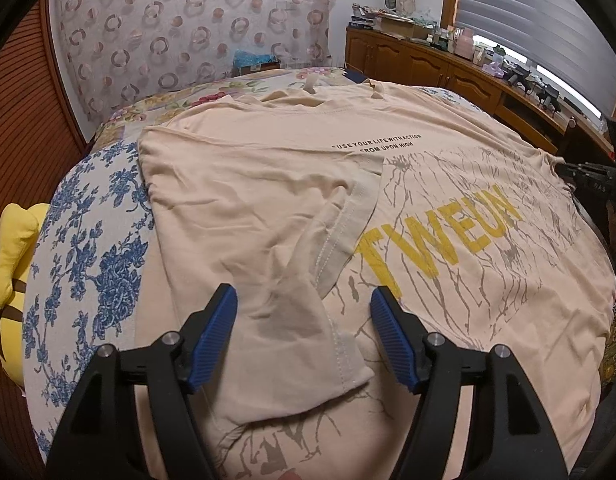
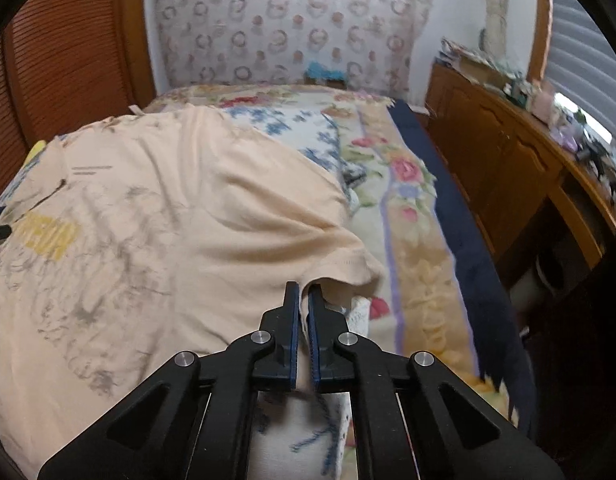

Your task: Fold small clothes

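Note:
A beige T-shirt [image 1: 447,208] with yellow letters and grey crack print lies spread on the bed. Its left side and sleeve [image 1: 292,296] are folded over onto the front. My left gripper [image 1: 304,300] is open and hovers over that folded sleeve, holding nothing. In the right wrist view the same shirt [image 2: 148,220] fills the left half. My right gripper [image 2: 304,292] is shut on the edge of the shirt's right sleeve [image 2: 347,264] and lifts it slightly off the bed. The right gripper also shows at the far right of the left wrist view [image 1: 587,178].
The bed has a floral cover [image 2: 411,216] with a blue-flowered part [image 1: 88,264]. A yellow plush toy [image 1: 16,248] lies at the bed's left edge. A wooden cabinet [image 1: 447,68] with clutter runs along the right wall under a window. A patterned headboard cover [image 1: 180,28] stands behind.

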`<state>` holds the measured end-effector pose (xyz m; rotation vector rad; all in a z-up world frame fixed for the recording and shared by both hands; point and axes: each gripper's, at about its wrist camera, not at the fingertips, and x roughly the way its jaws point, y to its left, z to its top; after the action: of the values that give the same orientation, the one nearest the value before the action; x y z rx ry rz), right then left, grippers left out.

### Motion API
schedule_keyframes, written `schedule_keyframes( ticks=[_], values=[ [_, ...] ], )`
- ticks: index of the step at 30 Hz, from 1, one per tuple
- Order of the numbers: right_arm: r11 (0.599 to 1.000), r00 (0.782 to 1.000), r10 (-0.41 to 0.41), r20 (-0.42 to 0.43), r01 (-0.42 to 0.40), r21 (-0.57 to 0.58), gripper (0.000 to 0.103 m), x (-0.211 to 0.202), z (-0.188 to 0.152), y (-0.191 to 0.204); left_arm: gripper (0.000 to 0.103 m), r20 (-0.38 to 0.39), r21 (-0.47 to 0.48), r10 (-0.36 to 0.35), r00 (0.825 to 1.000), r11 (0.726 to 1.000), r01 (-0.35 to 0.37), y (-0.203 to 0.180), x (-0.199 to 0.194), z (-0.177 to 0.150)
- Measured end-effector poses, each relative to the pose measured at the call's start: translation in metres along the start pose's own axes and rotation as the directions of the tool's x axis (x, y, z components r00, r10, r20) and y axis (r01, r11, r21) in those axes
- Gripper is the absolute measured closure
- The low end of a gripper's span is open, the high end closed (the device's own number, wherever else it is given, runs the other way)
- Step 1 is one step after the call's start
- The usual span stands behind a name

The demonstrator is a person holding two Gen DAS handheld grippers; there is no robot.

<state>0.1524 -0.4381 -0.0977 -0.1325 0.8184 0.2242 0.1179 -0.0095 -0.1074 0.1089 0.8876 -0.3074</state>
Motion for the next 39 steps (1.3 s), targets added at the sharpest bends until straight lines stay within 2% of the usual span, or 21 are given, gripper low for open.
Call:
schedule_keyframes(
  ticks=[4, 9, 13, 16, 19, 21, 23, 25, 30, 36, 39],
  values=[
    [0.998, 0.995, 0.068, 0.067, -0.068, -0.003, 0.102, -0.012, 0.015, 0.014, 0.034, 0.0, 0.002, 0.003, 1.0, 1.0, -0.003, -0.001, 0.0, 0.0],
    [0.982, 0.974, 0.189, 0.125, -0.186, -0.035, 0.102, -0.026, 0.039, 0.046, 0.034, 0.012, -0.023, 0.0, 1.0, 1.0, 0.0, 0.001, -0.002, 0.001],
    [0.962, 0.958, 0.269, 0.104, -0.262, -0.076, 0.101, -0.024, 0.043, 0.079, 0.034, 0.058, -0.051, 0.002, 0.998, 0.999, 0.001, 0.003, -0.017, 0.002],
    [0.945, 0.946, 0.318, 0.058, -0.312, -0.099, 0.101, -0.016, 0.034, 0.106, 0.034, 0.101, -0.06, 0.005, 0.995, 0.998, 0.002, 0.002, -0.033, 0.005],
    [0.938, 0.944, 0.331, 0.007, -0.328, -0.11, 0.083, -0.003, 0.023, 0.123, 0.034, 0.141, -0.067, 0.001, 0.99, 0.998, 0.009, -0.002, -0.048, 0.007],
    [0.943, 0.95, 0.311, -0.015, -0.311, -0.123, 0.079, 0.002, 0.016, 0.127, 0.034, 0.164, -0.069, 0.0, 0.986, 0.998, 0.012, -0.006, -0.056, 0.007],
    [0.945, 0.953, 0.302, -0.014, -0.301, -0.129, 0.07, 0.0, 0.014, 0.126, 0.034, 0.182, -0.068, -0.001, 0.983, 0.998, 0.014, -0.01, -0.062, 0.006],
    [0.949, 0.956, 0.293, 0.01, -0.29, -0.122, 0.069, -0.006, 0.014, 0.118, 0.034, 0.193, -0.064, -0.009, 0.981, 0.998, 0.022, -0.014, -0.066, 0.006],
    [0.978, 0.979, 0.197, 0.044, -0.194, -0.075, 0.068, -0.012, 0.023, 0.086, 0.034, 0.212, -0.047, -0.015, 0.977, 0.999, 0.025, -0.024, -0.074, 0.005],
    [0.993, 0.994, 0.113, -0.009, -0.113, -0.012, 0.068, 0.011, 0.021, 0.048, 0.034, 0.214, -0.039, -0.025, 0.977, 0.999, 0.034, -0.03, -0.074, 0.003],
    [0.994, 0.993, 0.112, -0.036, -0.112, 0.013, 0.068, 0.023, 0.02, 0.038, 0.034, 0.209, -0.037, -0.027, 0.978, 0.999, 0.035, -0.032, -0.072, 0.003]
  ],
)
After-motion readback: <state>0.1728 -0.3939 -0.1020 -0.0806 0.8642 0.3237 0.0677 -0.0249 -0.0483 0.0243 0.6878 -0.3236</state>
